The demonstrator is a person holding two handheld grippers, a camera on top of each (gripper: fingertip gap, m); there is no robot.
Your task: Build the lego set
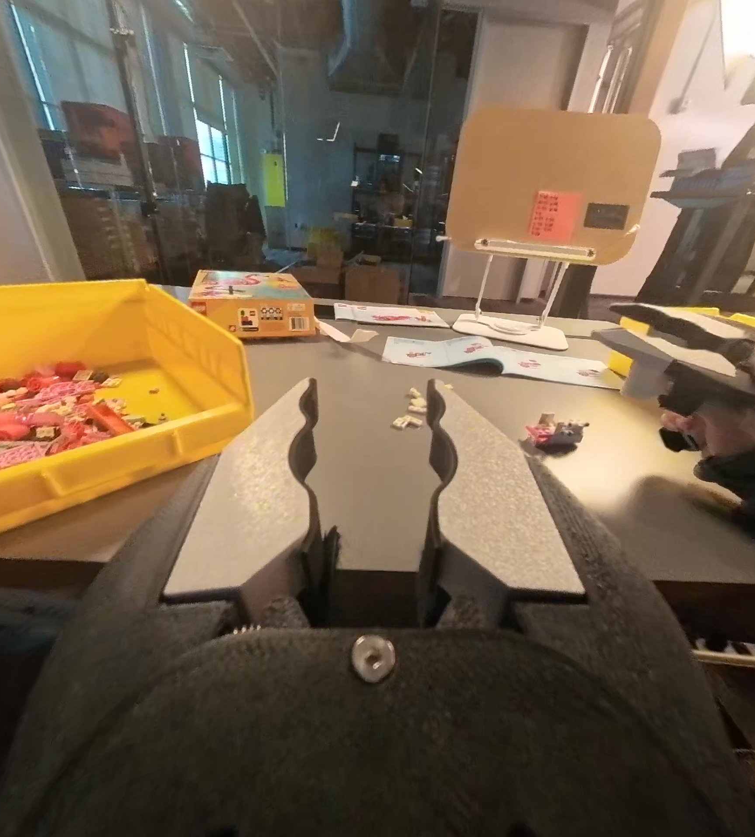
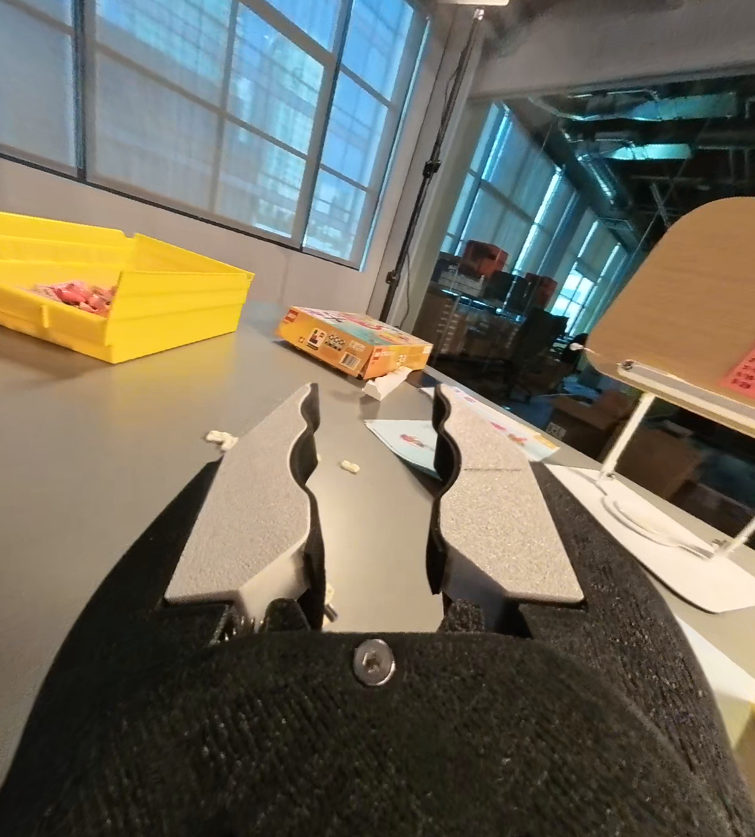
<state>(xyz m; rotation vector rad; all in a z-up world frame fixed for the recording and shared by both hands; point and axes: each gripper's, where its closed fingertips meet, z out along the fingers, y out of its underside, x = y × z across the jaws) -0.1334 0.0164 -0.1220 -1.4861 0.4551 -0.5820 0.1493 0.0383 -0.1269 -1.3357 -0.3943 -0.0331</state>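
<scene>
Blurred throughout, both views, so small pieces hard to make out. Cut off at the left edge: the yellow bin [image 1: 94,362], half filled with pink and red bricks [image 1: 13,421]. Cut off at the right edge: the right gripper [image 1: 629,353], seen side-on, jaw gap not readable there. Partly hidden behind the left gripper's right finger [image 1: 479,453]: a cluster of small cream bricks [image 1: 411,410] on the grey table [image 1: 366,453].

Left gripper [image 1: 370,389]: jaws apart, nothing between the pads, only bare table. Cream bricks right of the bin, just ahead of the tips, near the right finger, not gripped. Small pink and dark build [image 1: 554,432] farther right of the bin, between the two grippers.

Right gripper [image 2: 375,394]: jaws apart, nothing clasped. One cream brick [image 2: 349,466] on the table in the gap, untouched by the pads; another [image 2: 220,437] just left of the left finger. Open booklet [image 2: 405,441] partly hidden by the right finger. Orange box [image 2: 357,346] right of the bin, beyond the tips. Wooden stand [image 2: 692,308] cut off at the right.
</scene>
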